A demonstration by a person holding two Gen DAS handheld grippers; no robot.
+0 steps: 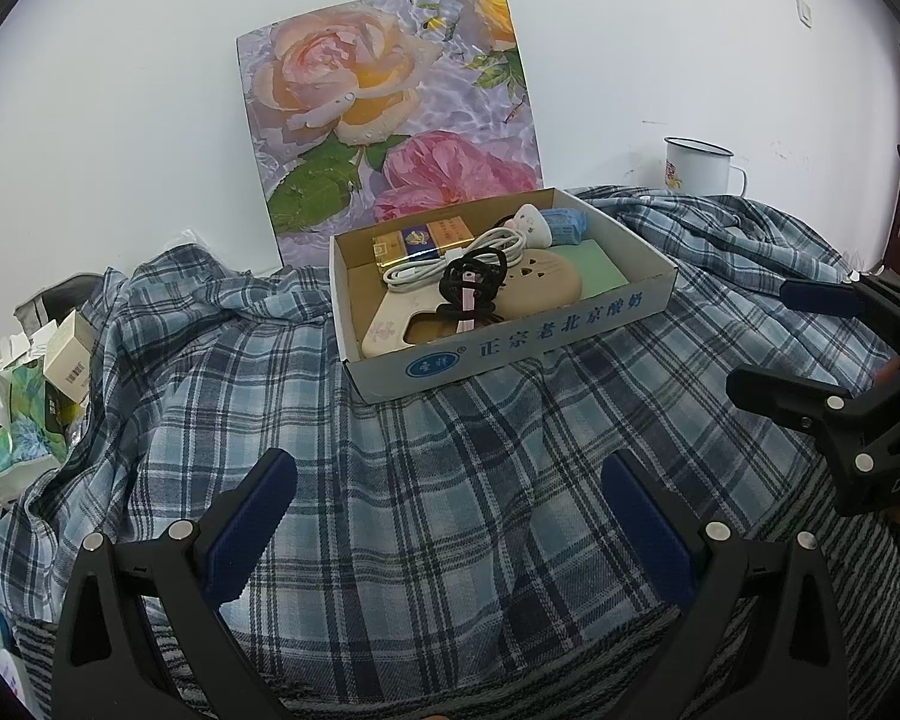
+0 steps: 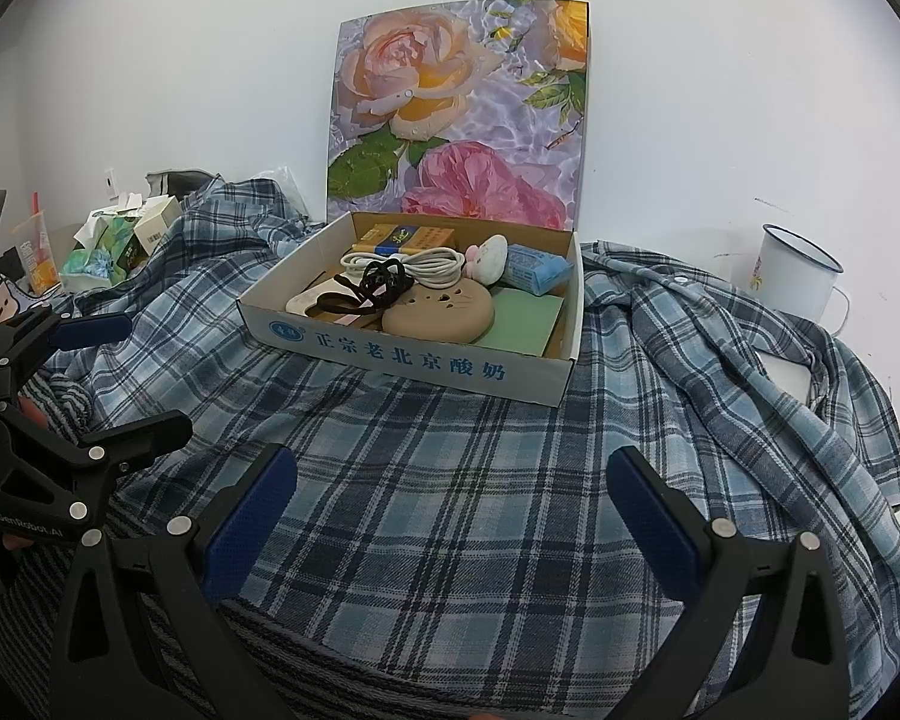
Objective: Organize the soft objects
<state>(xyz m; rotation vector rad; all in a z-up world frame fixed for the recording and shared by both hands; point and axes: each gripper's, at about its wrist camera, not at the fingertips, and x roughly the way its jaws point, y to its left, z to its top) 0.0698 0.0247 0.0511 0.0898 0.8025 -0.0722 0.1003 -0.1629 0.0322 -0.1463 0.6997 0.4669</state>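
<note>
A blue plaid shirt (image 1: pixel 426 480) (image 2: pixel 450 480) lies spread over the table, on top of a grey striped cloth (image 1: pixel 858 546) (image 2: pixel 42 588). A shallow cardboard box (image 1: pixel 498 348) (image 2: pixel 414 360) rests on the shirt, holding a white cable (image 1: pixel 450 258) (image 2: pixel 426 261), black hair ties (image 1: pixel 474 282) (image 2: pixel 378 282), a tan round pad (image 1: pixel 540 288) (image 2: pixel 438 315) and a small white plush (image 1: pixel 531 222) (image 2: pixel 489 261). My left gripper (image 1: pixel 450 516) hovers open over the shirt's near part. My right gripper (image 2: pixel 450 516) is open too, beside it, and shows at the right edge (image 1: pixel 810 348).
A rose-printed board (image 1: pixel 390 114) (image 2: pixel 456 114) leans on the white wall behind the box. A white enamel mug (image 1: pixel 699 165) (image 2: pixel 795 276) stands at the back right. Tissue packs and small cartons (image 1: pixel 36 396) (image 2: pixel 114 246) pile at the left.
</note>
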